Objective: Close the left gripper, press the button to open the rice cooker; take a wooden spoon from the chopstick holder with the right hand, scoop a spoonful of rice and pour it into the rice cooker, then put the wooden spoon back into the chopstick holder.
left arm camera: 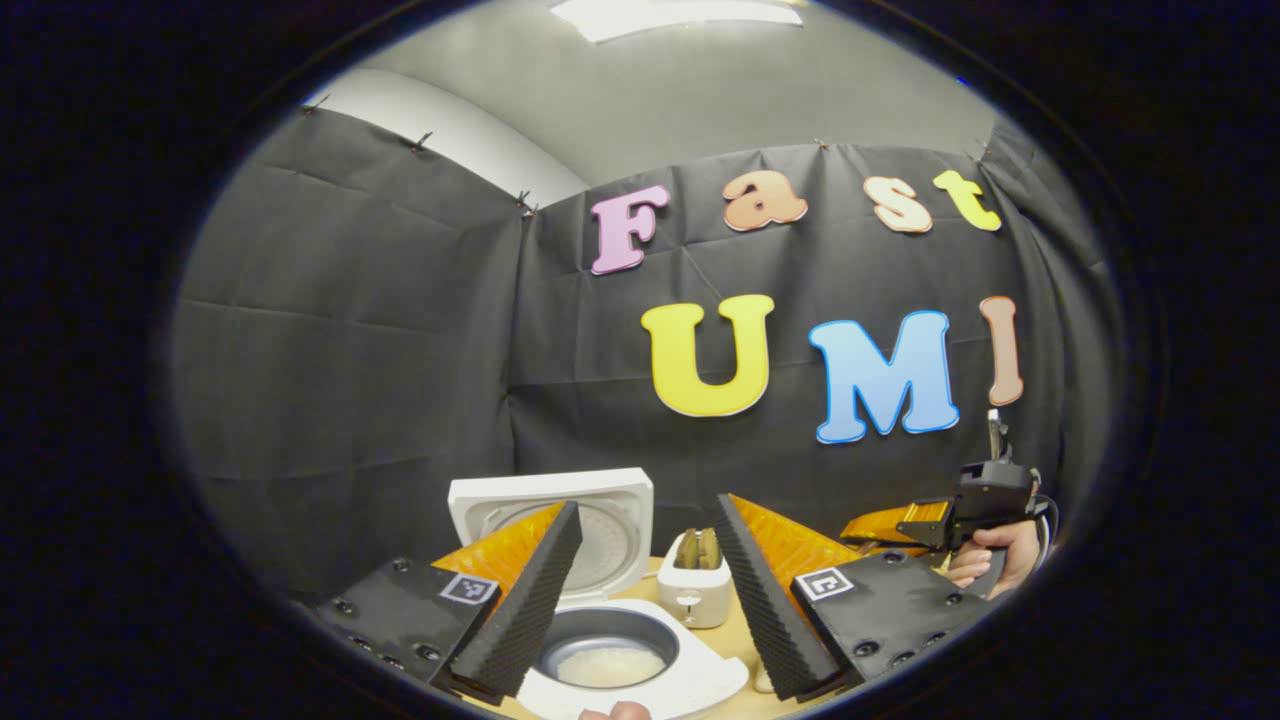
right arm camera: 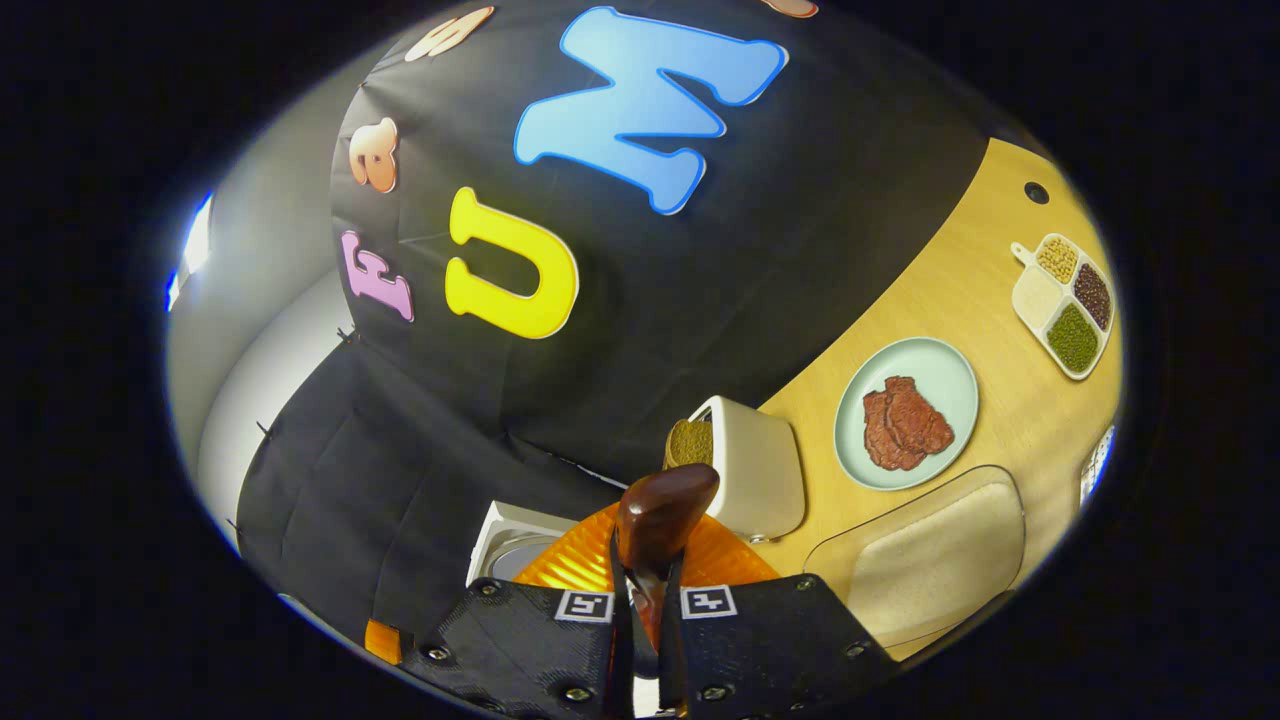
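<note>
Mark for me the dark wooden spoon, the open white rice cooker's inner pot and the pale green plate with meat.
Dark wooden spoon [right arm camera: 662,515], right gripper view: its bowl.
Open white rice cooker's inner pot [left arm camera: 608,640], left gripper view: grey inside wall.
Pale green plate [right arm camera: 945,372], right gripper view: bare rim area.

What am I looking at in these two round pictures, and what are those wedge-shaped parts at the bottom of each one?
Each picture comes from a camera riding on a hand-held grasping tool; a person holds one in each hand. The wedges are that tool's two fingers.

In the left gripper view, the left tongs stand open above an open white rice cooker with rice in its bowl. Behind it stands a small white toaster on the light wooden table. At the right you see the other tool in the person's hand.

The right gripper view is tilted. There the right tongs are shut on a dark brown wooden spoon. On the table lie a pale green plate with red meat, a divided tray of grains and a clear box of rice.
</note>
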A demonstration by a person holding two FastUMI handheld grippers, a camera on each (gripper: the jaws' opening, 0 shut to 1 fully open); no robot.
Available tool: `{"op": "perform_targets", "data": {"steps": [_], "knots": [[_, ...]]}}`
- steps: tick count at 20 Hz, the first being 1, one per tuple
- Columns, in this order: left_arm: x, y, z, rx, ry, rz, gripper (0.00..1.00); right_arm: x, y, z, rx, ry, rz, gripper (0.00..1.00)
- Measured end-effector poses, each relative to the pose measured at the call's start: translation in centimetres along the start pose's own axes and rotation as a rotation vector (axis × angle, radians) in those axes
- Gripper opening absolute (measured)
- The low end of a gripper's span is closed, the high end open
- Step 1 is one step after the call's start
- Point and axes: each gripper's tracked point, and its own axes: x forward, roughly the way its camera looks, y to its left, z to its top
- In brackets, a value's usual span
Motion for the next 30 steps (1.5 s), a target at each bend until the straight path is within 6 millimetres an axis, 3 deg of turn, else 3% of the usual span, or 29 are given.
{"op": "perform_targets", "data": {"steps": [3, 7, 9, 10, 11, 17, 21, 25, 26, 30], "knots": [[-0.4, 2.8, -0.1, 0.004, 0.006, 0.051, 0.88, 2.3, 1.8, -2.7, -0.012, 0.061, 0.027, 0.10], [-0.5, 5.1, 0.5, -0.014, 0.000, 0.058, 0.97, 4.5, 4.1, -5.3, -0.041, 0.097, 0.045, 0.10], [-0.4, 5.8, 0.6, -0.020, 0.007, 0.063, 0.88, 5.7, 4.7, -6.6, -0.037, 0.109, 0.046, 0.10], [-0.3, 5.7, 1.0, -0.025, 0.003, 0.052, 0.97, 6.3, 4.9, -7.2, -0.043, 0.116, 0.049, 0.10], [-0.1, 5.5, 1.3, -0.027, 0.001, 0.036, 0.97, 6.8, 5.3, -7.7, -0.054, 0.124, 0.050, 0.10], [-0.1, 4.5, 2.8, -0.013, -0.013, -0.092, 0.87, 9.2, 7.0, -10.5, -0.241, 0.154, 0.047, 0.10], [-0.6, 5.9, 3.2, -0.010, -0.024, -0.124, 0.97, 10.5, 7.3, -11.9, -0.330, 0.175, 0.036, 0.10], [-0.7, 7.7, 2.9, -0.010, -0.009, -0.107, 0.88, 11.4, 7.6, -13.4, -0.384, 0.194, 0.034, 0.10], [-0.7, 7.9, 2.8, -0.005, -0.008, -0.101, 0.96, 11.6, 7.6, -13.9, -0.401, 0.201, 0.033, 0.10], [-1.2, 8.5, 2.6, -0.005, -0.007, -0.095, 0.97, 12.6, 6.8, -15.6, -0.517, 0.247, 0.030, 0.10]]}}
